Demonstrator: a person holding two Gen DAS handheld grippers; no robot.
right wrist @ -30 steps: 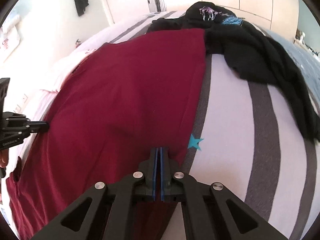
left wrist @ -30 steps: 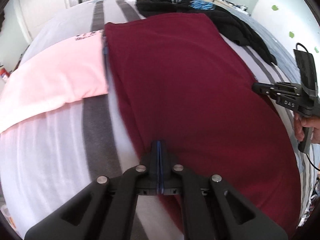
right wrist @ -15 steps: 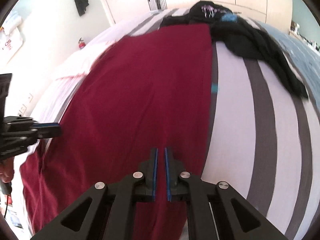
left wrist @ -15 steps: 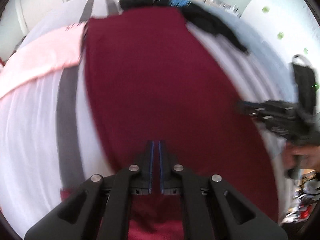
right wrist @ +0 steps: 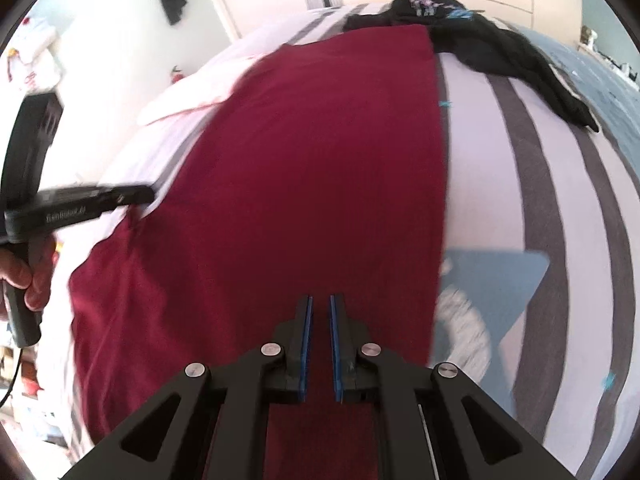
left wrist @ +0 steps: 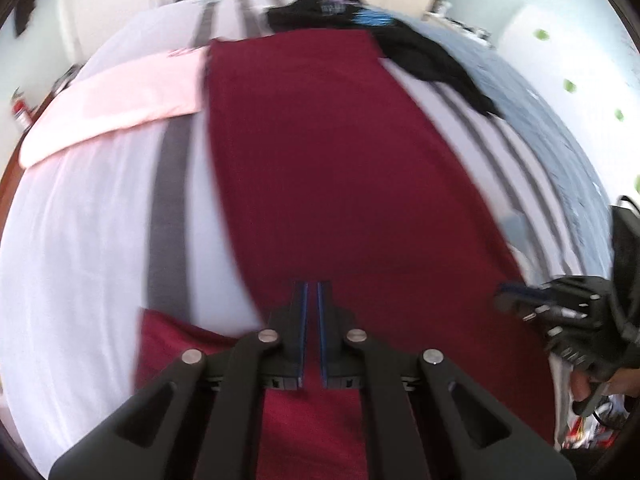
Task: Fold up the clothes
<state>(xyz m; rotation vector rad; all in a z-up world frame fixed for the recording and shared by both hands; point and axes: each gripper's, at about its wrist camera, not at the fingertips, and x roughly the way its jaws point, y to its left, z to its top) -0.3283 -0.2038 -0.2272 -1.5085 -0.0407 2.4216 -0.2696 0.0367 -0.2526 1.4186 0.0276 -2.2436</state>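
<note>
A dark red garment (left wrist: 332,168) lies spread lengthwise on the striped bed, also in the right wrist view (right wrist: 304,168). My left gripper (left wrist: 311,292) hovers over its near end, jaws a narrow gap apart, holding nothing. My right gripper (right wrist: 319,304) hovers over the near right part, jaws slightly apart and empty. Each gripper shows in the other's view: the right one (left wrist: 520,300) at the garment's right edge, the left one (right wrist: 136,196) at its left edge. A red flap (left wrist: 172,340) sticks out at the near left.
A folded pink garment (left wrist: 116,100) lies left of the red one. A black garment pile (left wrist: 400,44) sits at the far right of the bed (left wrist: 80,240). A blue-grey cloth (right wrist: 492,276) lies right of the red garment. Cupboards stand behind.
Both grippers have opened slightly, let go of the red garment's near edge and pulled back toward me. The garment now lies stretched flat; more of its near end shows.
</note>
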